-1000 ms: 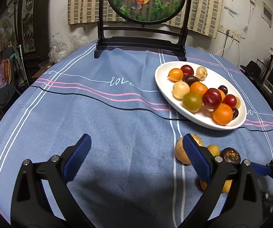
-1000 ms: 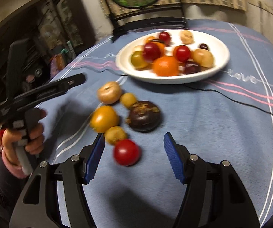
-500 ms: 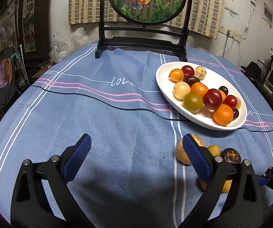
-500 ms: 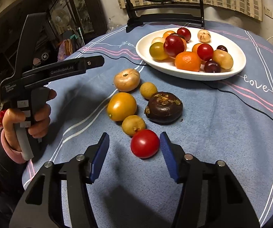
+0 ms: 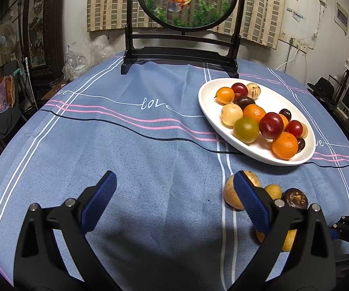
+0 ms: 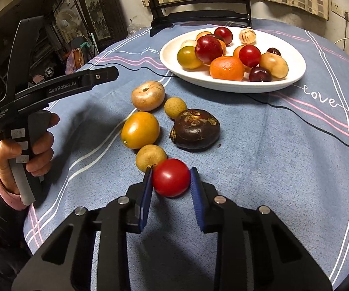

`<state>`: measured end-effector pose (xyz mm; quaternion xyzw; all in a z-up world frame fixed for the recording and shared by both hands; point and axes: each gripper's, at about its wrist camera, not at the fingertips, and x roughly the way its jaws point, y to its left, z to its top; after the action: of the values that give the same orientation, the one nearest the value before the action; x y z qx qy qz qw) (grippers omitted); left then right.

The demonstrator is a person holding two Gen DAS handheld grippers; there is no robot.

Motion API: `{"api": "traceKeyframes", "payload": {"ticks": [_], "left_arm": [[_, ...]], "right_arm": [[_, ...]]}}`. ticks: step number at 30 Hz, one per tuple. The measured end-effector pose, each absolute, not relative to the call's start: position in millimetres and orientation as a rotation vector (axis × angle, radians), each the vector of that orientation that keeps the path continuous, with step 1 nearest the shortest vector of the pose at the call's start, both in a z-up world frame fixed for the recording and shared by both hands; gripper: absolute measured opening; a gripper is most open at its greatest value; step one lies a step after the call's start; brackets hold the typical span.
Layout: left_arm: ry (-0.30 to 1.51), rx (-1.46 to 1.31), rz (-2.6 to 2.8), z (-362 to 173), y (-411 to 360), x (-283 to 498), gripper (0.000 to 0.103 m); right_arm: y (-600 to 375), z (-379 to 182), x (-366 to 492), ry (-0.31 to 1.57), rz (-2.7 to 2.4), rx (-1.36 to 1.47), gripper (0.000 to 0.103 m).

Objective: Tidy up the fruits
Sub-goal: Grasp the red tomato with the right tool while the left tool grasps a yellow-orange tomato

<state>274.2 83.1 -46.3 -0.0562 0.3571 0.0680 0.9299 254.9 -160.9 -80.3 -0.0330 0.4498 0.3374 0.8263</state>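
Six loose fruits lie on the bench (image 6: 259, 160) near one white plate (image 6: 295, 77). The right hand-held gripper (image 6: 170, 181) clamps the nearest, a red tomato (image 6: 171, 177); the left hand-held gripper (image 5: 174, 198) gapes wide, empty.

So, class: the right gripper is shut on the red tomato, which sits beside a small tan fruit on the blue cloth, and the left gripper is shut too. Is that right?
Not quite. The left gripper is open, with nothing between its pads, as the left wrist view shows. The rest stands: the right gripper is shut on the red tomato, beside the small tan fruit on the blue cloth.
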Motion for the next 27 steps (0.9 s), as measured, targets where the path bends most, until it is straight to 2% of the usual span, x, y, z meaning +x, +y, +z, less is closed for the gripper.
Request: {"api": "traceKeyframes", "payload": {"ticks": [7, 9, 11, 14, 27], "left_arm": [[0.736, -0.113, -0.110, -44.5, 58.9, 261.9, 0.095], [0.741, -0.080, -0.195, -45.0, 45.6, 257.3, 0.086], [0.763, -0.061, -0.273, -48.0, 34.3, 254.9, 0.068], [0.806, -0.042, -0.304, -55.7, 24.2, 256.4, 0.058], [0.893, -0.029, -0.344, -74.8, 11.6, 261.8, 0.051]], "right_arm": [[-194.3, -73.7, 271.0, 0.922, 0.640, 0.123, 0.031], [-196.3, -76.3, 273.0, 0.934, 0.617, 0.130, 0.031], [-195.8, -76.7, 272.5, 0.937, 0.618, 0.126, 0.031], [-194.4, -74.7, 270.7, 0.930, 0.625, 0.123, 0.031], [-193.9, -72.7, 270.5, 0.920, 0.609, 0.112, 0.031]]}}
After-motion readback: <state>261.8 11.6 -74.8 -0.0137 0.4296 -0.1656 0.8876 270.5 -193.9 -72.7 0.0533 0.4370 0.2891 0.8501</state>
